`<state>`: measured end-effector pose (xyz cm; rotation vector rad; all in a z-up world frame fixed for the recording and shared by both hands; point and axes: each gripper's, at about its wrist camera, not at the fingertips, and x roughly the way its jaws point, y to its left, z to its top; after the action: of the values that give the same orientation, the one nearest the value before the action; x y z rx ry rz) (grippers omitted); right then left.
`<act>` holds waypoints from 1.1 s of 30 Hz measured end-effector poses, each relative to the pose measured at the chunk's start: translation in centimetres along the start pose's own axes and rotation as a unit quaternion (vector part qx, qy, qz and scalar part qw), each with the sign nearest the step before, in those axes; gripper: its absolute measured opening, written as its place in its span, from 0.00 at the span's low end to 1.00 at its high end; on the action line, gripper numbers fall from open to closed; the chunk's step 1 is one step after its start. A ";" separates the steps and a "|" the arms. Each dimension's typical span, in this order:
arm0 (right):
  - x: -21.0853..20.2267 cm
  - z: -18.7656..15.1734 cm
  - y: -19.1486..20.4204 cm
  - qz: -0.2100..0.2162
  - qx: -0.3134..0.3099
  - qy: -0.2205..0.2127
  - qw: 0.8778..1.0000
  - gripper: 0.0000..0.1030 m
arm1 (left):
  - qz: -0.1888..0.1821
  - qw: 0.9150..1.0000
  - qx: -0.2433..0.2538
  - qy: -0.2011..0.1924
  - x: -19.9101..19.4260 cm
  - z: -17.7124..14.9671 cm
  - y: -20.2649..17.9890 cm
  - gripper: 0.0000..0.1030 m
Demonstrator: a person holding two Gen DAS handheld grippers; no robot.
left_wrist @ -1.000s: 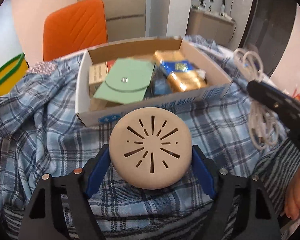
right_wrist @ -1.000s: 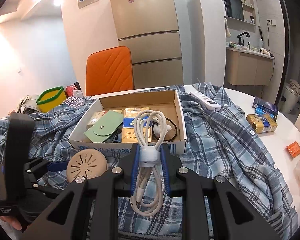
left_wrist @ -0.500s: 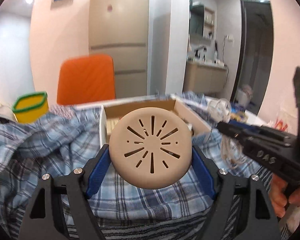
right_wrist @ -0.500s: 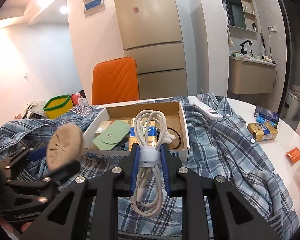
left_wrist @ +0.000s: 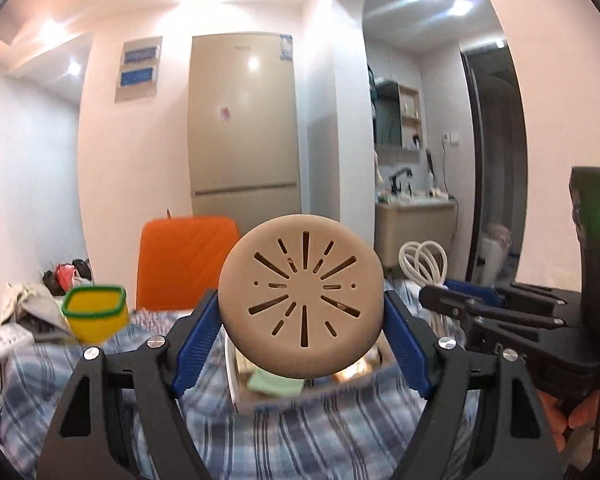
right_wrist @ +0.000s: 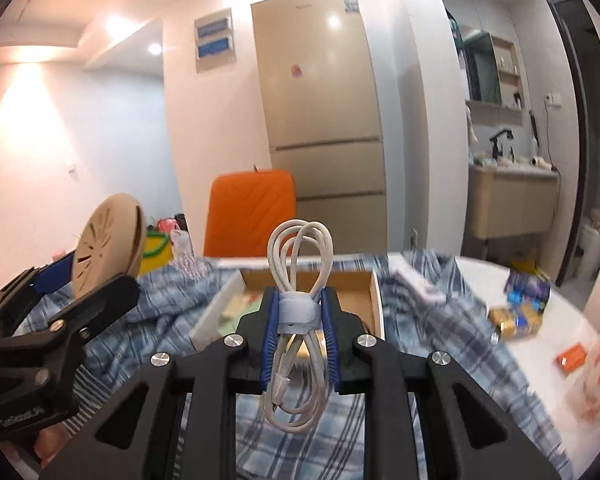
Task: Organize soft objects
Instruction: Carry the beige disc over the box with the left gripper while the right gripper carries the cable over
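My left gripper (left_wrist: 301, 320) is shut on a round beige slotted disc (left_wrist: 301, 300) and holds it up in the air above the cardboard box (left_wrist: 236, 376). The disc also shows in the right wrist view (right_wrist: 108, 240). My right gripper (right_wrist: 299, 328) is shut on a coiled white cable (right_wrist: 300, 320) bound by a pale strap, held above the near edge of the cardboard box (right_wrist: 374, 304). The cable also shows in the left wrist view (left_wrist: 422, 268). A blue plaid shirt (right_wrist: 440, 320) lies spread under the box.
An orange chair (right_wrist: 250, 216) stands behind the table. A yellow tub with a green rim (left_wrist: 96, 318) sits at the left. Small packets (right_wrist: 518, 316) and an orange item (right_wrist: 572, 360) lie on the white table at the right. A fridge (right_wrist: 324, 120) stands behind.
Both grippers have risen and tilted up, so the box has dropped low in both views. Each still holds its object: the disc left, the cable right.
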<state>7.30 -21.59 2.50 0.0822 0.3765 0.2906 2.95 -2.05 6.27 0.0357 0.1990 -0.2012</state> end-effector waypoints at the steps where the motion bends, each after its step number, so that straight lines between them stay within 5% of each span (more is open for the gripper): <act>1: -0.1 0.8 0.1 0.004 -0.005 -0.002 1.000 0.21 | 0.002 1.000 -0.003 -0.009 0.2 0.7 0.2 0.76; 6: 0.8 5.1 0.3 -0.005 -0.022 -0.031 0.999 0.21 | 0.027 0.999 -0.004 -0.046 2.1 3.8 0.8 0.76; 13: 5.2 7.8 -0.9 -0.030 0.014 -0.043 0.999 0.21 | 0.040 0.998 -0.012 -0.048 7.1 4.4 1.9 0.76; 26: 14.3 2.2 -3.0 -0.037 0.009 0.060 0.997 0.21 | 0.032 0.997 -0.025 0.063 13.2 -0.6 3.3 0.77; 33: 17.5 -0.6 -3.6 -0.050 0.005 0.116 0.992 0.21 | 0.032 0.989 -0.038 0.141 15.9 -2.7 3.7 0.77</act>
<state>23.57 -19.83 -4.66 0.0401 0.6109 0.1989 18.46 -1.36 0.54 -0.0060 0.4874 -0.1243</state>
